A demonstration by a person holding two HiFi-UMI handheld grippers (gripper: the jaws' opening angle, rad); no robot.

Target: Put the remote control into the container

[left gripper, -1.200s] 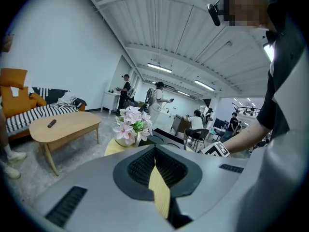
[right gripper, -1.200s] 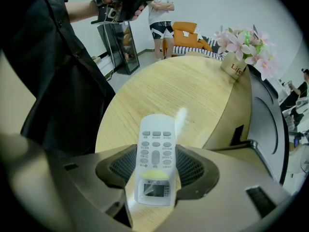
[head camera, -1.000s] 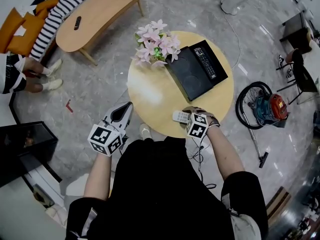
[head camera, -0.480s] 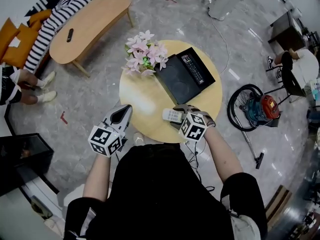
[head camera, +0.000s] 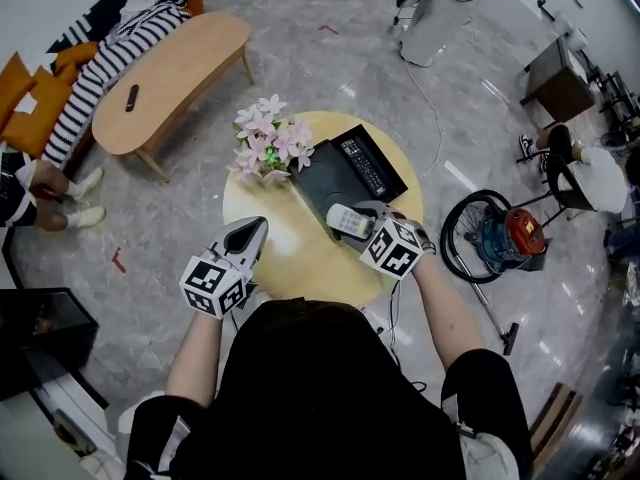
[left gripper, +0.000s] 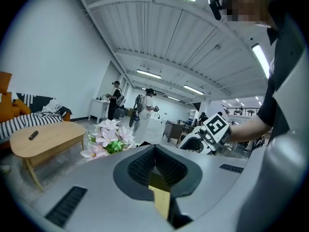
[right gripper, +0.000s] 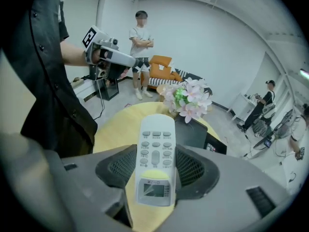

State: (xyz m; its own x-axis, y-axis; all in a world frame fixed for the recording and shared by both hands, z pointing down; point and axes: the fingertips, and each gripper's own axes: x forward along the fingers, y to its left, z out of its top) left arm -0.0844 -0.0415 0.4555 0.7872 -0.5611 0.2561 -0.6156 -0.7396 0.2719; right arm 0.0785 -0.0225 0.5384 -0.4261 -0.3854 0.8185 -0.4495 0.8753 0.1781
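Grey polished flooring [head camera: 150, 268] surrounded the round light-wood table [head camera: 290, 253]. On it, a shallow black rectangular container [head camera: 325, 178] sat at 1 o'clock and a bunch of pink flowers [head camera: 265, 146] at 11. Your right gripper [head camera: 358, 224] pinched the white remote control with grey buttons [right gripper: 155, 158] by its sides, at the container's 6 o'clock corner. Its long axis ran along the jaws, with the button end pointing away from you toward 10 o'clock and the display end nearest the gripper. Your left gripper [head camera: 250, 233] hovered at the table's 8 o'clock edge, jaws pressed together on nothing. A slim black remote [head camera: 362, 165] lay inside the container.
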